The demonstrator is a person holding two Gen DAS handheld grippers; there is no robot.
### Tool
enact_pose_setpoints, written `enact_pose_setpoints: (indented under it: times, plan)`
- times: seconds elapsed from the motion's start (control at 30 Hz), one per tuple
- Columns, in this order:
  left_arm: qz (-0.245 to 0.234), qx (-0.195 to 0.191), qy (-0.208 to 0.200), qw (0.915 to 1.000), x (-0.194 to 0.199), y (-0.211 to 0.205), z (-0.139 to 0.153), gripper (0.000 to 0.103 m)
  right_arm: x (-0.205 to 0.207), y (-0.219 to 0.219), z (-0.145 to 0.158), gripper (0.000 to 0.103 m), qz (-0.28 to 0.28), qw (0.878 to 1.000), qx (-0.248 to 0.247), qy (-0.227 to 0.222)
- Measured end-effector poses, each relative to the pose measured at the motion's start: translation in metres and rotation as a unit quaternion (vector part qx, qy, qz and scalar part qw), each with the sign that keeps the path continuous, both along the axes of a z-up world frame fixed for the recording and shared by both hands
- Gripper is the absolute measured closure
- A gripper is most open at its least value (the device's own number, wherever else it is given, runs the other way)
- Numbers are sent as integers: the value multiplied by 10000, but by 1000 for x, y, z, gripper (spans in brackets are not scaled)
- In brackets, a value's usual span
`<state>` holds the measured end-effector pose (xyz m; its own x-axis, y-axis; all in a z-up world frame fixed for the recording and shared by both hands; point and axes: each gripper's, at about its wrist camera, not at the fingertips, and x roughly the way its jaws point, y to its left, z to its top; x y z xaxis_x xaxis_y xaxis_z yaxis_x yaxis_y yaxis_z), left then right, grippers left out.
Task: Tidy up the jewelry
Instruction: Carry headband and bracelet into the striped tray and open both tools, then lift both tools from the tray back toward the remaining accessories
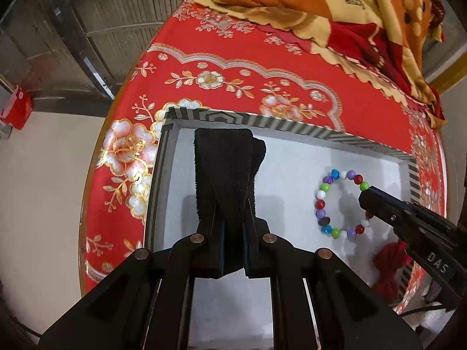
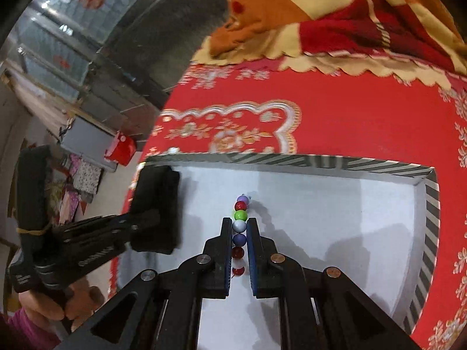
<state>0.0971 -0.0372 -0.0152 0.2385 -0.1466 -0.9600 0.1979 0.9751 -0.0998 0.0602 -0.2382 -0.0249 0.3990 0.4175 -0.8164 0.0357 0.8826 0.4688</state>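
Bracelet (image 1: pixel 341 204) of coloured beads is pinched in the right claw (image 2: pixel 240 227), hanging over the white floor of a shallow box (image 1: pixel 292 132) with a black-and-white striped rim; from the left wrist view it reads as a full ring of beads with the claw tip on its right side, from the right wrist view the beads run edge-on between the fingers. Can't tell whether the lower beads touch the box floor. Left claw (image 1: pixel 230 175) is clamped on a black cloth pad (image 2: pixel 156 204), held over the left part of the same box. Red tassel (image 1: pixel 388 265) sits at the near right edge. Box rests on a worktop under a red floral cloth (image 1: pixel 233 67); crumpled orange-and-cream blanket (image 1: pixel 335 3) at the far end.
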Motion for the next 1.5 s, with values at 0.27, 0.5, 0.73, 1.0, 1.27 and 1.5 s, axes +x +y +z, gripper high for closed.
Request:
enact_pose_setpoints:
  times: [0.27,0.5,0.73,1.0,1.27,1.5]
  plan:
    - [81,34,79,9999,9,2,-11,95,13,12,-15,94,46,9999,-59,99]
    - [145,-5,106,9998,4,4,-7,59,-2,6,-2,69,27,9999,-129,-20]
    - [88,34,-106,9999,-21,4,15,59,-41,8,43,69,80,9978,-389,-524]
    - [-6,30,-416,9991,-68,0,41,59,-100,15,76,69,171,9954,-336,-877]
    - [-114,40,-540,9985,-121,-6,52,59,-158,16,81,69,10,9953,-404,-876]
    - [-119,10,-464,9989,-166,-1,52,58,-210,0,75,67,-261,9944,-651,-785]
